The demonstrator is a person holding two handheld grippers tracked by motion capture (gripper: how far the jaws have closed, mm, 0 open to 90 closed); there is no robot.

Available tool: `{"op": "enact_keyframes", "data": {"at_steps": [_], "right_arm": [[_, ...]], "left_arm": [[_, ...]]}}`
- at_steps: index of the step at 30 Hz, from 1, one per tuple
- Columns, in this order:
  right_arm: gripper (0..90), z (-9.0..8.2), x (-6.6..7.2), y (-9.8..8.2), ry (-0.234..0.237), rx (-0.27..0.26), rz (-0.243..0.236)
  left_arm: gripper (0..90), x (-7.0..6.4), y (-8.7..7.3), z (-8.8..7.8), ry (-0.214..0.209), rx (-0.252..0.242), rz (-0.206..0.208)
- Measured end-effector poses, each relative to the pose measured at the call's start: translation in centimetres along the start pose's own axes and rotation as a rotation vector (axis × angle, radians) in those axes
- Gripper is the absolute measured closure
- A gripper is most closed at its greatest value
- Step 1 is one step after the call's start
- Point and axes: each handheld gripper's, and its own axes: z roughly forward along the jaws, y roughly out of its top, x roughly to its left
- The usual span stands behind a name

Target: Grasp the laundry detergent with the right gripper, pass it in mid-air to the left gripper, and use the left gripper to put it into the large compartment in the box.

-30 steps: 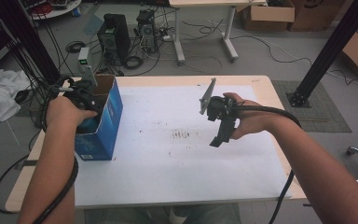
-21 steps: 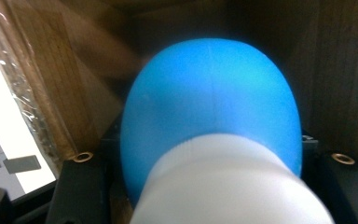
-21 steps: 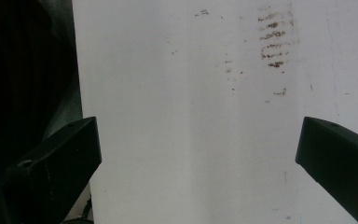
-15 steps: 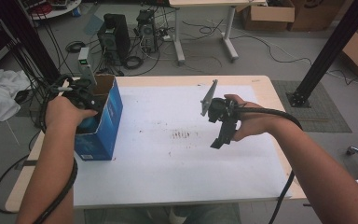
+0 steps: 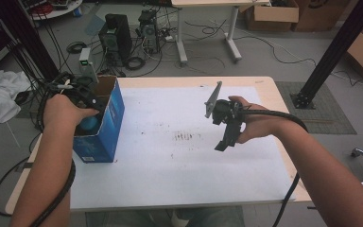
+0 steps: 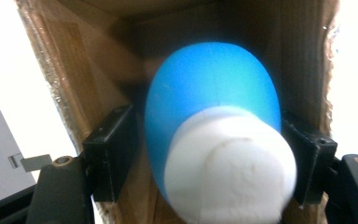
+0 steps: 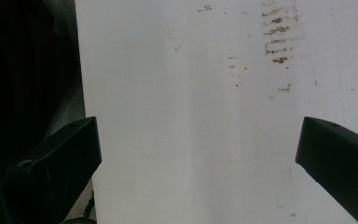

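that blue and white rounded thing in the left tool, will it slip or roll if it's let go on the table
Probably rolls: the blue and white object looks egg-shaped with no flat side. It may slip, since the left tool grips its smooth curved flanks. Likely light, though weight cannot be seen.

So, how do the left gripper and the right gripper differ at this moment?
The left gripper is shut on a blue and white object; the right gripper is open and empty. The left gripper reaches into the blue cardboard box; the right gripper hangs over the bare white table. Both have black jaws and are hand-held.
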Motion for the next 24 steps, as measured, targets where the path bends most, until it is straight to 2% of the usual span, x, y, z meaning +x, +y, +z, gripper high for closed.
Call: {"op": "enact_keyframes", "data": {"at_steps": [10,13,24], "right_arm": [[0.0,0.2,0.0,0.1,-0.001,-0.009,-0.014],[0.0,0.2,0.0,0.2,-0.010,-0.013,-0.021],[0.0,0.3,0.1,0.0,-0.013,-0.039,-0.022]], "left_arm": [[21.3,-0.1,-0.7,-2.3,0.003,-0.028,0.005],[17.8,-0.1,-0.8,-2.7,-0.001,-0.013,0.017],[16.3,-0.4,-1.2,-5.2,0.018,-0.033,0.040]]}}
